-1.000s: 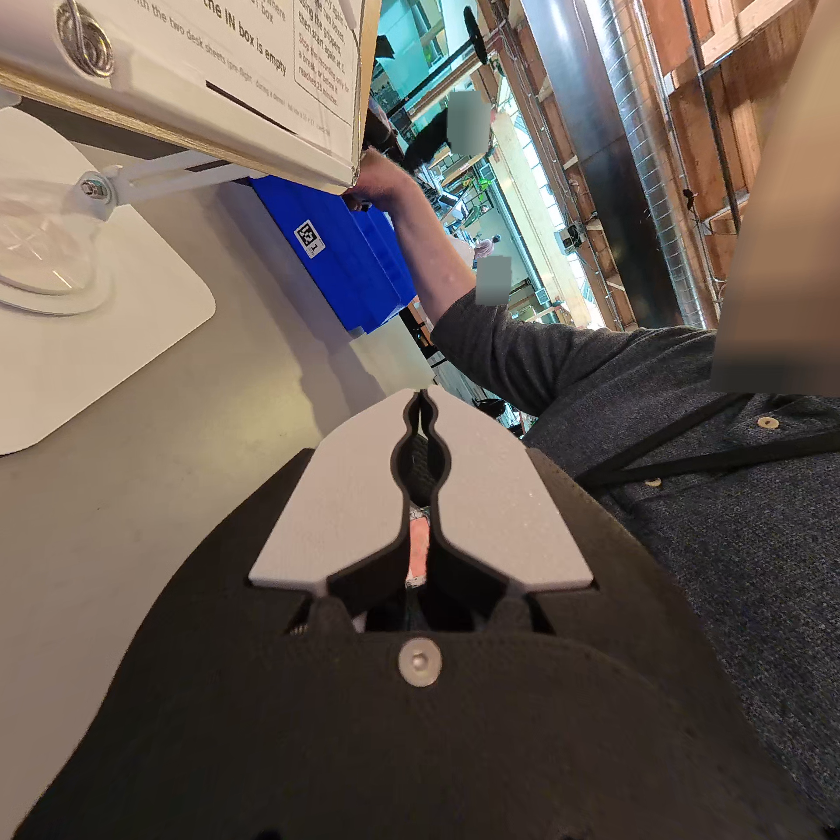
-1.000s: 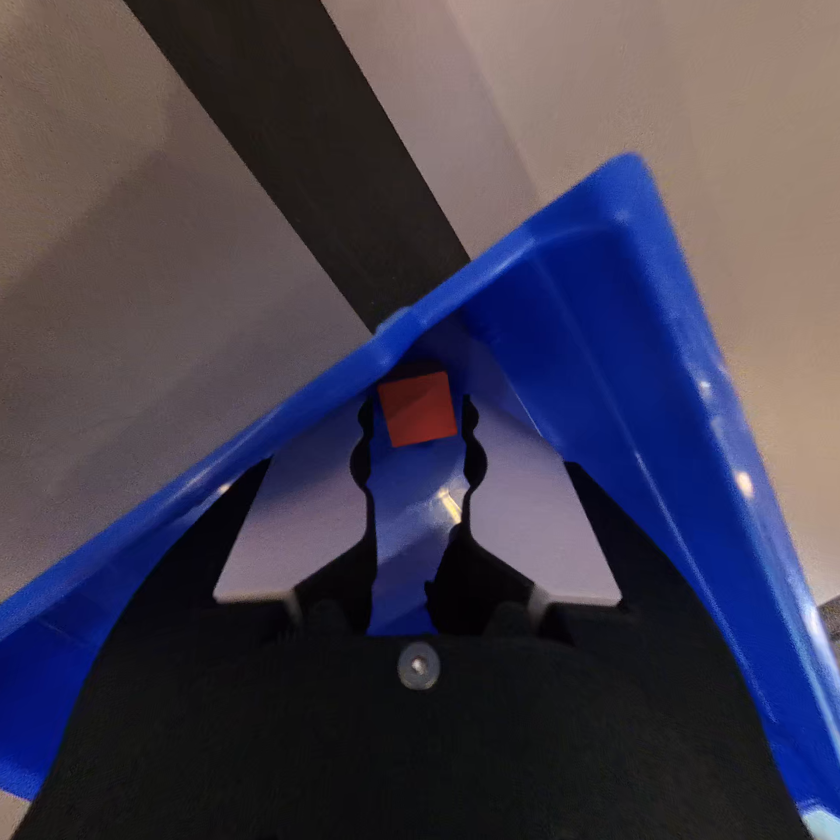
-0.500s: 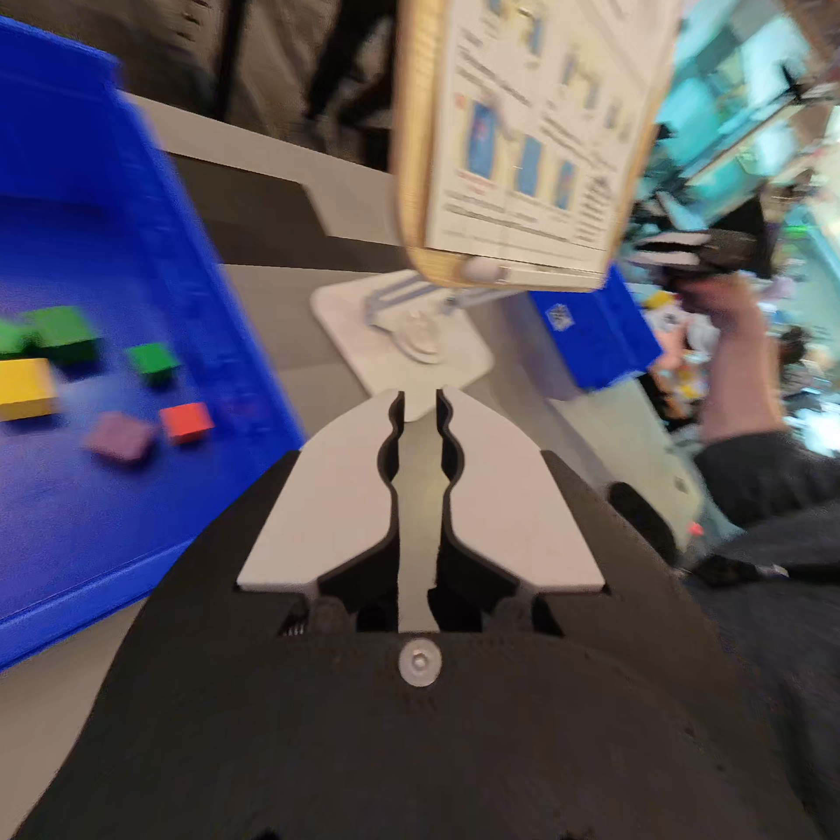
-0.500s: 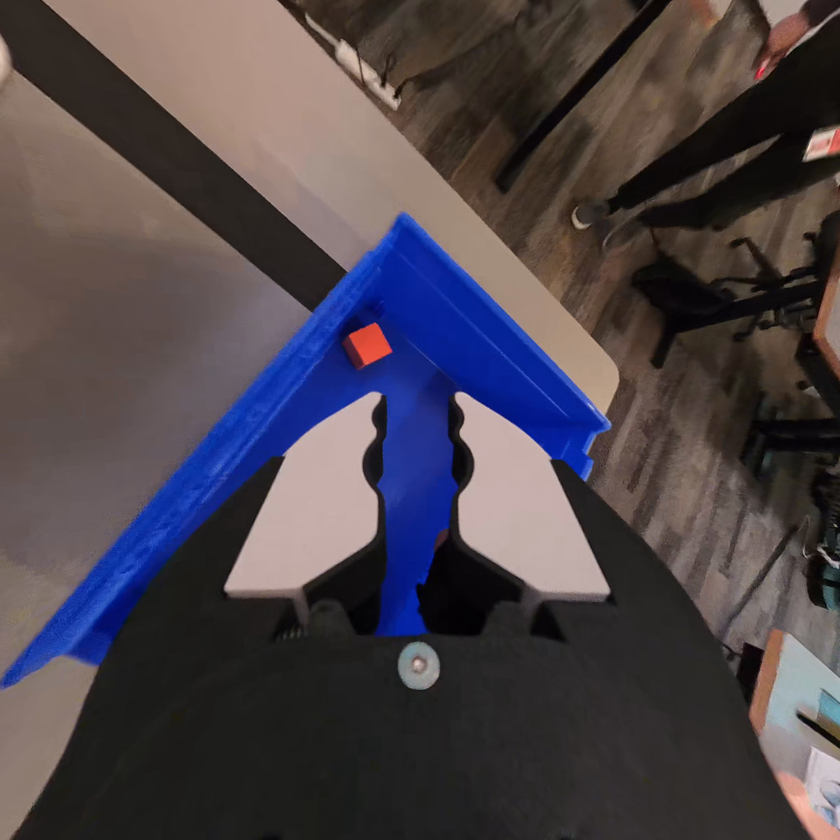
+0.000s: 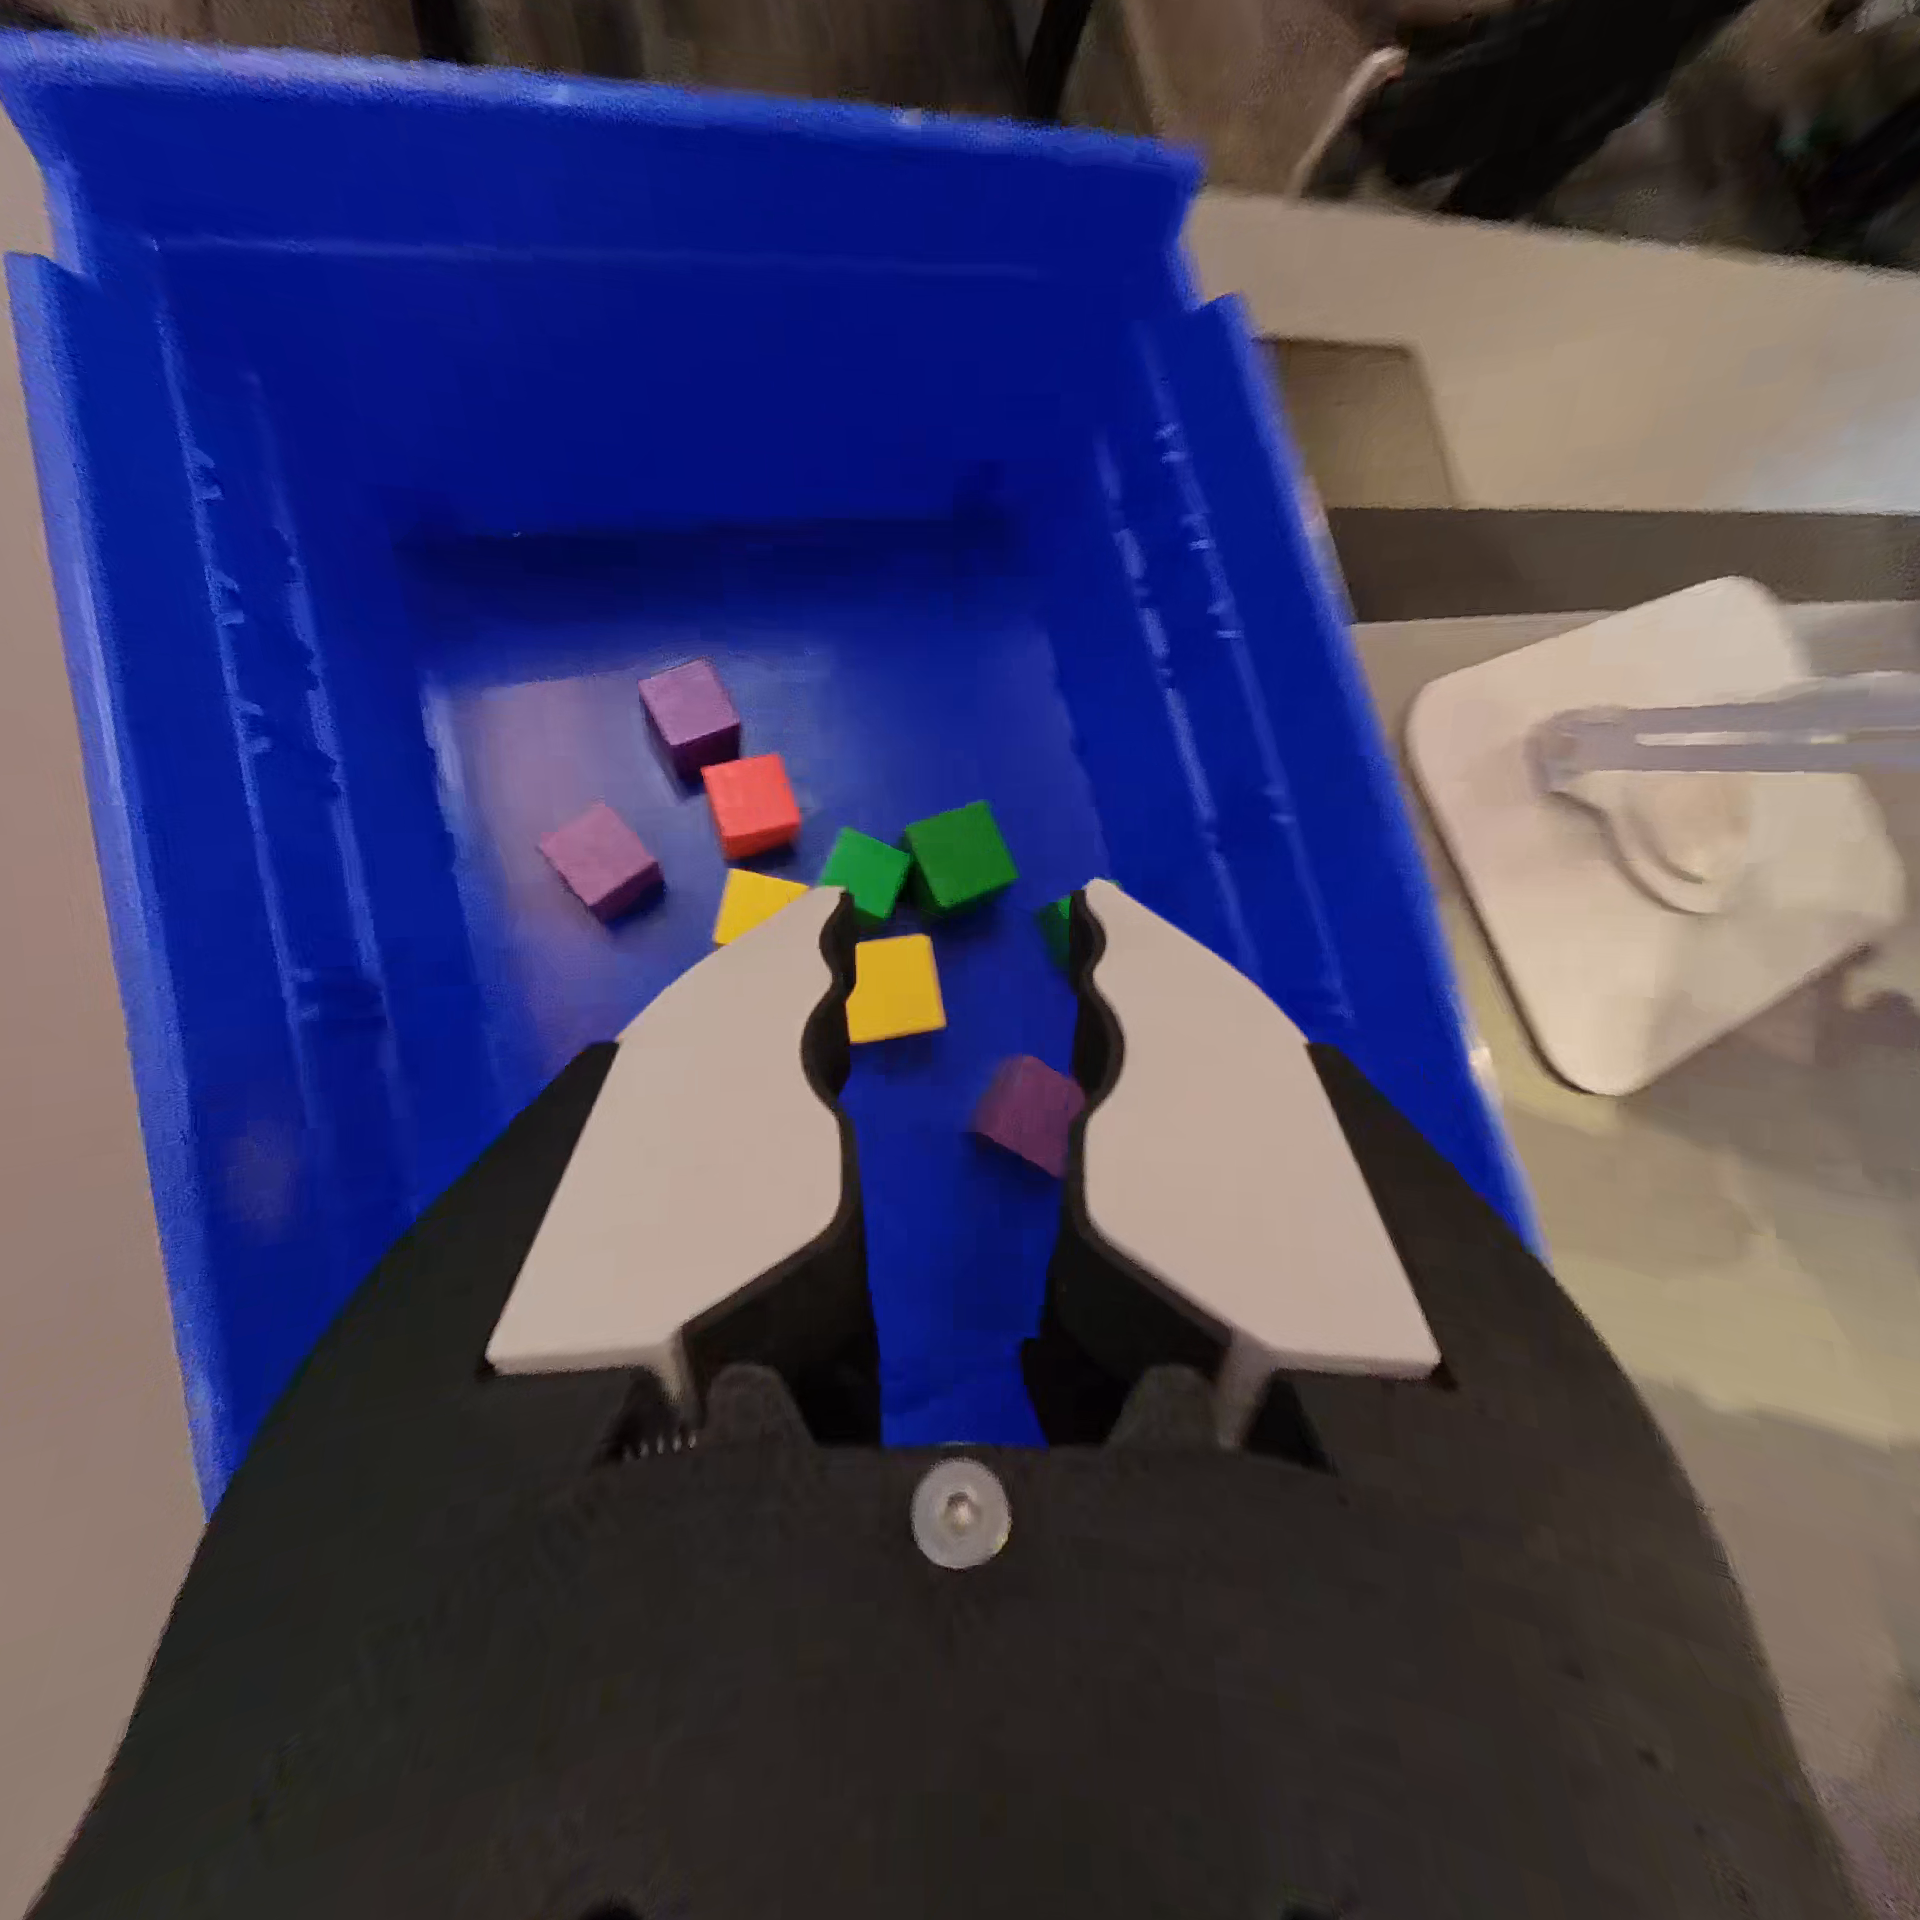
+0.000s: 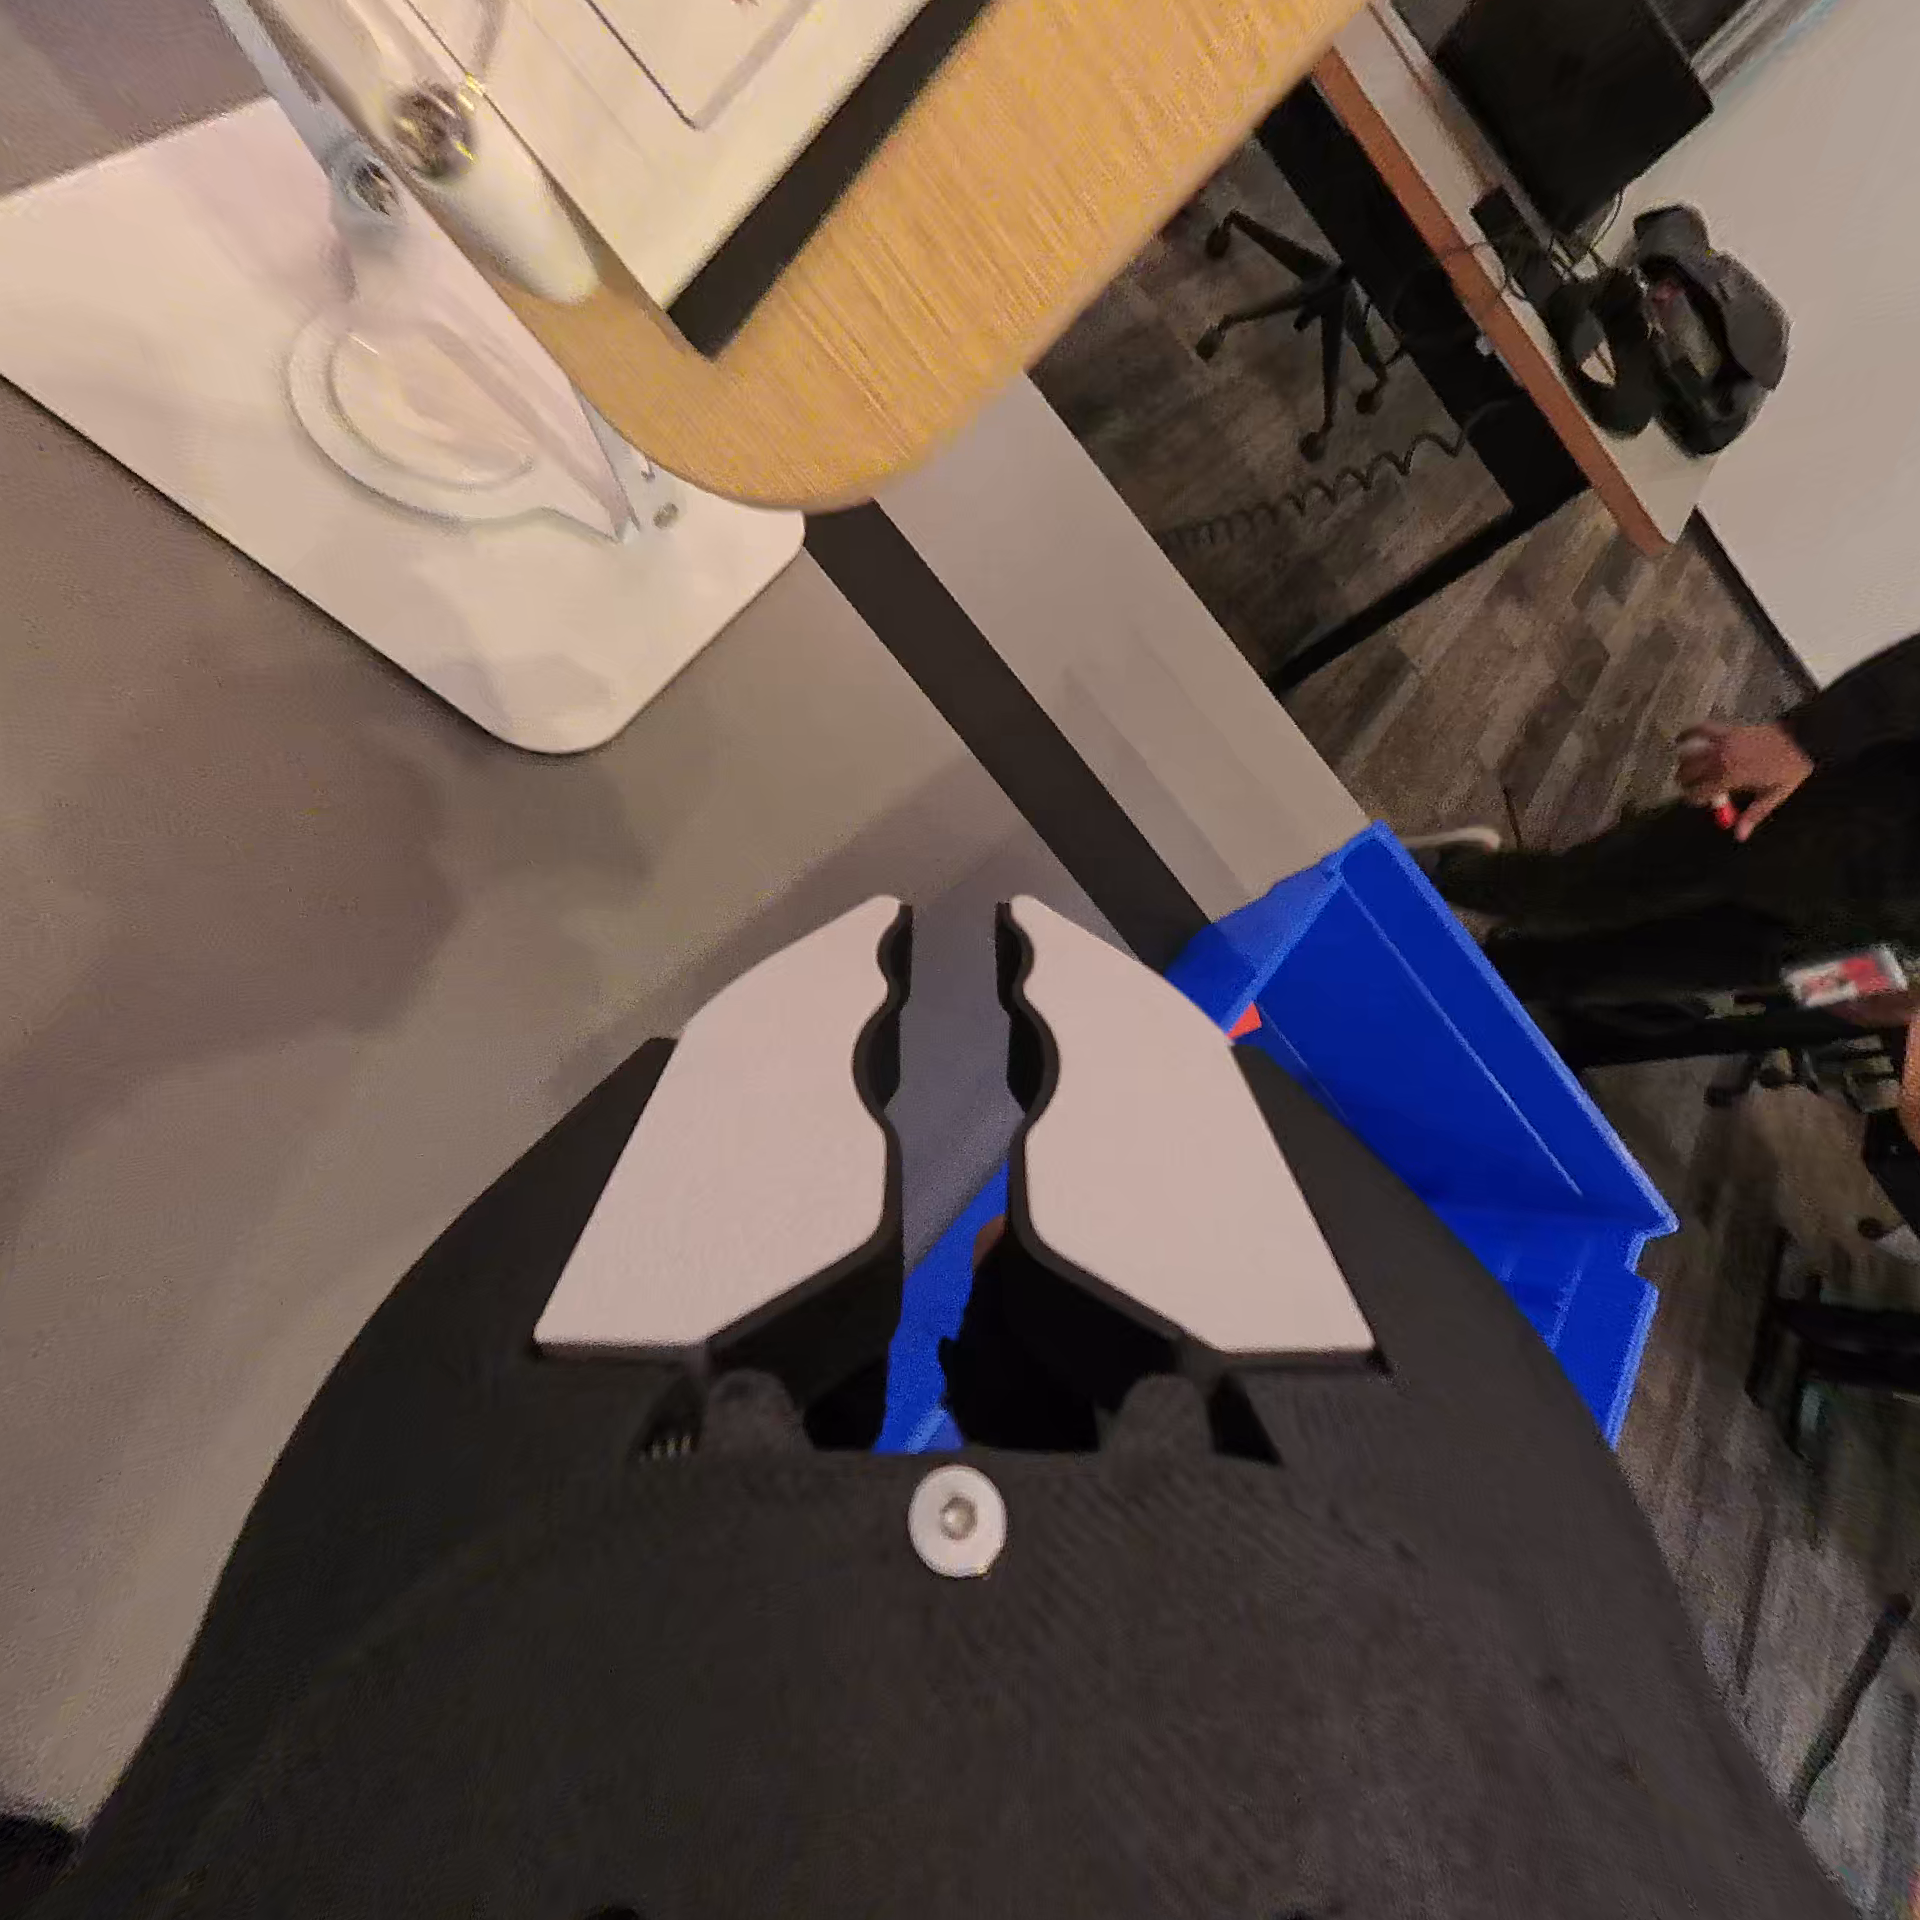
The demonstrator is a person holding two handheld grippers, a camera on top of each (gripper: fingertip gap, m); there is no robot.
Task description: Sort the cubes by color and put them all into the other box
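Left gripper (image 5: 958,909) hung over the blue bin (image 5: 644,343) with jaws spread wide, gripping nothing. A yellow cube (image 5: 894,987) lay on the bin floor between the fingers, touched by neither pad. A purple cube (image 5: 1023,1114) sat at 5 o'clock from it, partly hidden by the right finger (image 5: 1205,1122). Past the tips: a second yellow cube (image 5: 753,902) at 10 o'clock, two green cubes (image 5: 914,857) touching at 12, a third green one peeking at 2. Farther in: red cube (image 5: 750,802), two more purple cubes (image 5: 601,860).

Right gripper (image 6: 954,914) hovered over grey tabletop (image 6: 312,935), jaws narrowly apart, bare. The other blue bin (image 6: 1455,1039) at 3 o'clock showed a red sliver (image 6: 1245,1018) inside its corner. White stand base (image 6: 468,603) at 11 o'clock; printed sheet above it, unreadable.
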